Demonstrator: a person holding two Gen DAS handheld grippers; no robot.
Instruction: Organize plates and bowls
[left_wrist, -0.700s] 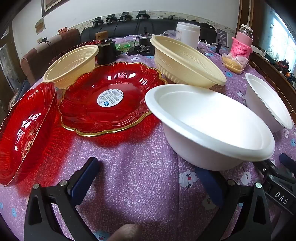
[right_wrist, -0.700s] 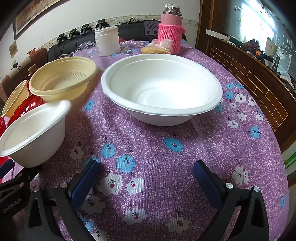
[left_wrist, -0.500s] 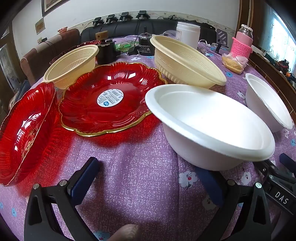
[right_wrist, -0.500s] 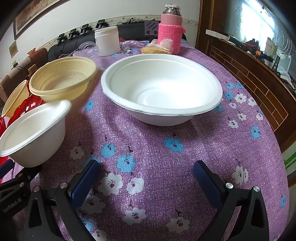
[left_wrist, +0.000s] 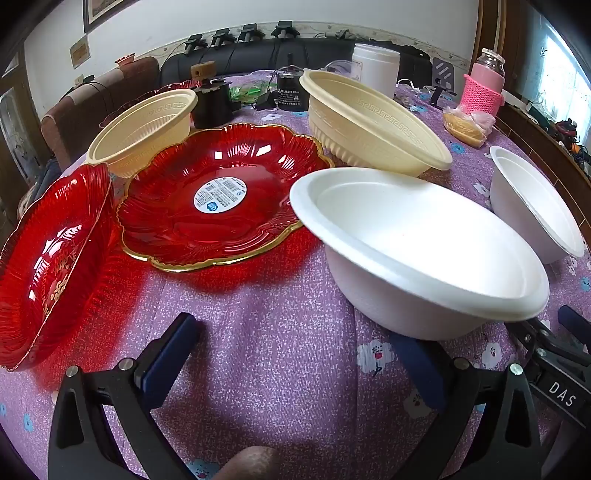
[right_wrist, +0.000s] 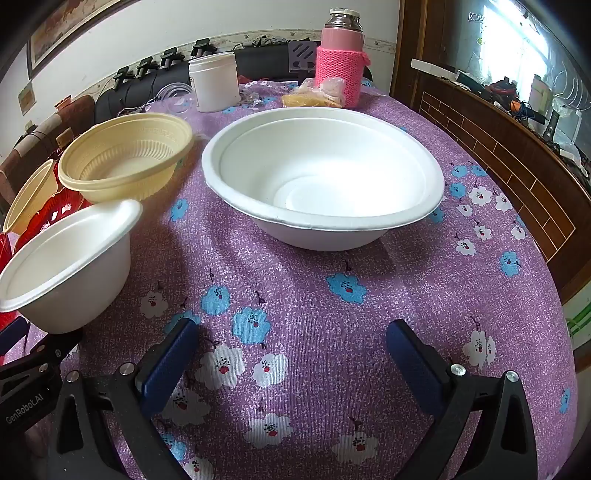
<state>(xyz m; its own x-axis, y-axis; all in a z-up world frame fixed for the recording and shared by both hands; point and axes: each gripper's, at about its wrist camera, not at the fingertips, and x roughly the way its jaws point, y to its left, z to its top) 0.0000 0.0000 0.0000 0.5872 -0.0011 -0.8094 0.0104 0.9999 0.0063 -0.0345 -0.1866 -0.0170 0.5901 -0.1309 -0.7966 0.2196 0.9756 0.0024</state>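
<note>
Left wrist view shows the left gripper (left_wrist: 291, 354) spread and empty over the purple flowered surface (left_wrist: 266, 332), like the right gripper (right_wrist: 291, 354), while two red scalloped plastic plates (left_wrist: 218, 199), two cream plastic bowls (left_wrist: 373, 125) and two white foam bowls (left_wrist: 417, 251) sit unstacked (sorting seems unstarted).

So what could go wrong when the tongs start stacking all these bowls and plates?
The white bowl looks thin and light, so the left tongs, now wide open and empty, might dent or tip it. The red plate has a scalloped gold rim that could slip from the pads. The other white bowl sits toward the table's right edge, so a push from the right tongs could slide it off.
</note>
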